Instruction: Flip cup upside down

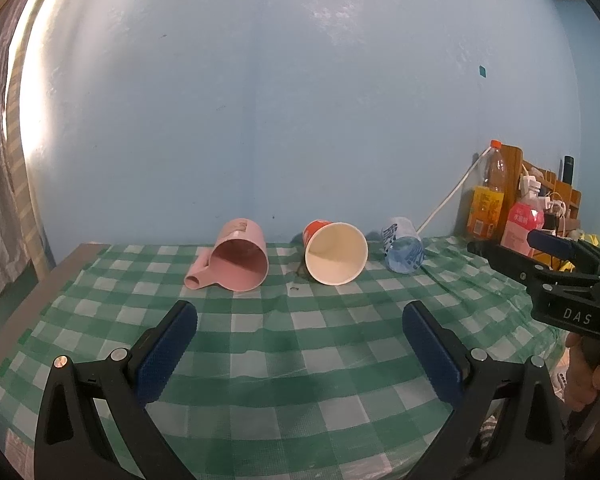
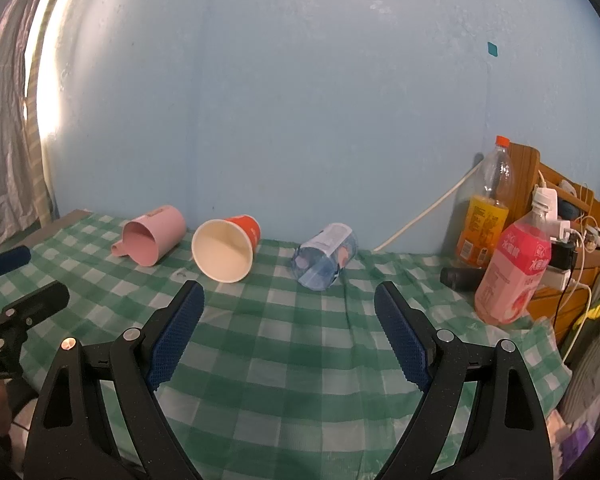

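Green-checked cloth (image 1: 300, 344) carries three cups on their sides near the wall: pink mug (image 1: 236, 258), paper cup (image 1: 334, 254), clear cup (image 1: 404, 246). The left gripper (image 1: 300, 316) is spread wide, holding nothing.

In the right view, the right gripper (image 2: 290, 300) is likewise released. Rolling or crushing of the paper cup (image 2: 226, 248) may be caused by an off-centre grasp.

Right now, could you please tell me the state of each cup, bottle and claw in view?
Pink mug: on its side, mouth toward camera.
Red paper cup: on its side, empty.
Clear plastic cup: on its side.
Orange-capped bottle: upright, capped.
Pink bottle: upright, capped.
Left claw: open, empty.
Right claw: open, empty.
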Action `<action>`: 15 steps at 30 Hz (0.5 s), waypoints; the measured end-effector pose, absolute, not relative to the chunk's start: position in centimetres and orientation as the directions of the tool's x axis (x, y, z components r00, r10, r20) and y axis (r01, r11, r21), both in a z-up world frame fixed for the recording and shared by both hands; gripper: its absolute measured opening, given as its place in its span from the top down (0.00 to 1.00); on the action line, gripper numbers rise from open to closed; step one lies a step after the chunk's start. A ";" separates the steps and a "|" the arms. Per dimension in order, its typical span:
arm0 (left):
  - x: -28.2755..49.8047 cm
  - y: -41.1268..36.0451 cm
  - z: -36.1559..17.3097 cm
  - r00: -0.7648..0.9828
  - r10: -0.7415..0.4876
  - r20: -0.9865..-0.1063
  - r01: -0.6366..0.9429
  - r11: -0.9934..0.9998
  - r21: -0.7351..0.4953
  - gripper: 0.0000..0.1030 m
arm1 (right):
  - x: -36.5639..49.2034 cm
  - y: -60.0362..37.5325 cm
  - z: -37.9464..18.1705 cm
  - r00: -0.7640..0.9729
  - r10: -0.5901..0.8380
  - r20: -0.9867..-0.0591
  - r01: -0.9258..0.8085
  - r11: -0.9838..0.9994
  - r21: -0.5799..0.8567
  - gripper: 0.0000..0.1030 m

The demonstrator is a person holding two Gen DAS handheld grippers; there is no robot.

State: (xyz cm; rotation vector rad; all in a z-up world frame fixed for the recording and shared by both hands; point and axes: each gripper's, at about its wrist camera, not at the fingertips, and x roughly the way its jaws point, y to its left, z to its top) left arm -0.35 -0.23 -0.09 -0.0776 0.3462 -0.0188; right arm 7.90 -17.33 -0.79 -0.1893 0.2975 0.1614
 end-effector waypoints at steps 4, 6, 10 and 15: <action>-0.3 -0.4 -0.1 0.939 -0.031 -0.342 0.007 0.997 -0.071 0.00 | 7.9 -17.3 -0.8 0.943 0.130 -0.307 -0.186 0.969 -0.161 0.16; -0.3 -0.4 -0.2 0.939 -0.031 -0.343 0.007 0.997 -0.070 0.00 | 8.0 -17.4 -0.9 0.942 0.130 -0.310 -0.187 0.969 -0.162 0.16; -0.3 -0.4 -0.2 0.938 -0.030 -0.347 0.007 0.998 -0.068 0.00 | 8.1 -17.4 -1.0 0.941 0.129 -0.314 -0.187 0.969 -0.163 0.16; -0.2 -0.4 -0.3 0.937 -0.031 -0.348 0.008 0.998 -0.068 0.00 | 8.1 -17.3 -1.0 0.941 0.129 -0.314 -0.187 0.969 -0.163 0.16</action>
